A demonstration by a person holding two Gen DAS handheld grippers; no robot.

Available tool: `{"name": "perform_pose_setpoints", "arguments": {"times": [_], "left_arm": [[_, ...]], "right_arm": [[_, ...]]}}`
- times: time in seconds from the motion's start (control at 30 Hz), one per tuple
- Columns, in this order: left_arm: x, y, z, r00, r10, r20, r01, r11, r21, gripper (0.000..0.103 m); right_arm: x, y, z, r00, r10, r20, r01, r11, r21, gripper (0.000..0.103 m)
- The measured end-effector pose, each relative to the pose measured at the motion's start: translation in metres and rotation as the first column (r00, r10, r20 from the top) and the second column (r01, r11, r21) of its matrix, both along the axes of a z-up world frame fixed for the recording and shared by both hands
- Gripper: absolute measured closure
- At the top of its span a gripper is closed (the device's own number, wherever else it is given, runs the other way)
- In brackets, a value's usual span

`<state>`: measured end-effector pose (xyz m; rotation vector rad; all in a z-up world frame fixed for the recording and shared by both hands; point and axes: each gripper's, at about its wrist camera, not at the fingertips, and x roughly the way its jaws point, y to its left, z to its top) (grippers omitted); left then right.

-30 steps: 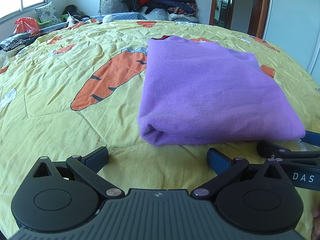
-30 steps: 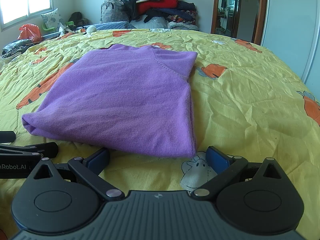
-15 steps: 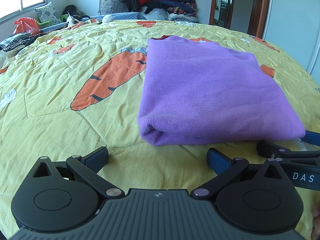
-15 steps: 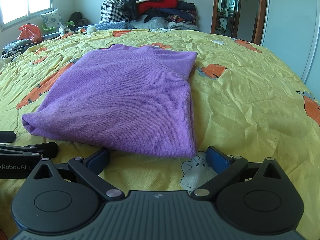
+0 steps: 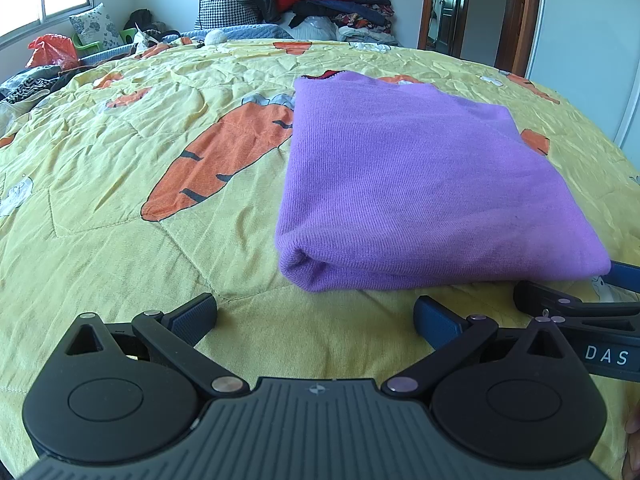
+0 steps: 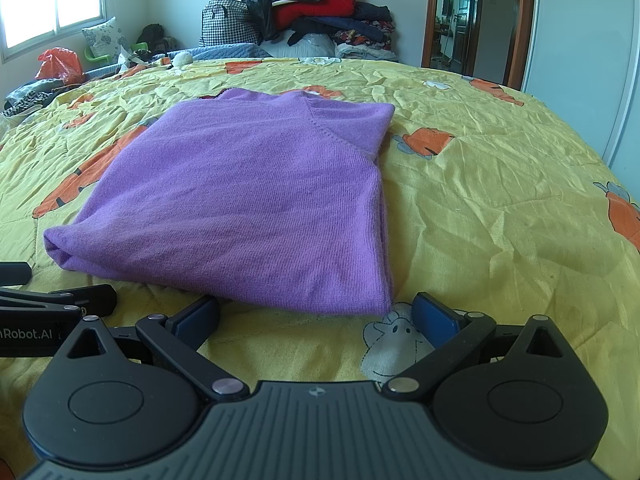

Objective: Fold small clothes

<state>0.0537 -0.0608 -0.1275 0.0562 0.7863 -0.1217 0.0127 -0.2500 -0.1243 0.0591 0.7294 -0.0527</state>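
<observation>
A purple knit sweater [image 5: 416,184] lies folded into a flat rectangle on the yellow carrot-print bedspread [image 5: 120,200]; the right wrist view shows the sweater [image 6: 256,200] from its other near corner. My left gripper [image 5: 316,316] rests open just short of the sweater's near left corner, holding nothing. My right gripper [image 6: 316,316] is open too, its fingers on either side of the near right corner and not touching it. Each gripper's fingers show at the edge of the other's view.
A heap of clothes and a checked bag [image 5: 304,0] is stacked at the far end of the bed. A red plastic bag [image 5: 52,50] and cushions lie at the far left under the window. A doorway [image 5: 452,8] and a white wardrobe stand on the right.
</observation>
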Motion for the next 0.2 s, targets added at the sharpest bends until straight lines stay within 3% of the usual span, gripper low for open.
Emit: {"name": "perform_pose_setpoints", "arguments": {"times": [0.2], "left_arm": [[-0.0008, -0.0006, -0.0002, 1.0, 0.005, 0.003, -0.005, 1.0, -0.001, 0.0]], "right_arm": [[0.0, 0.0001, 0.0, 1.0, 0.0, 0.0, 0.0, 1.0, 0.0, 0.0]]}}
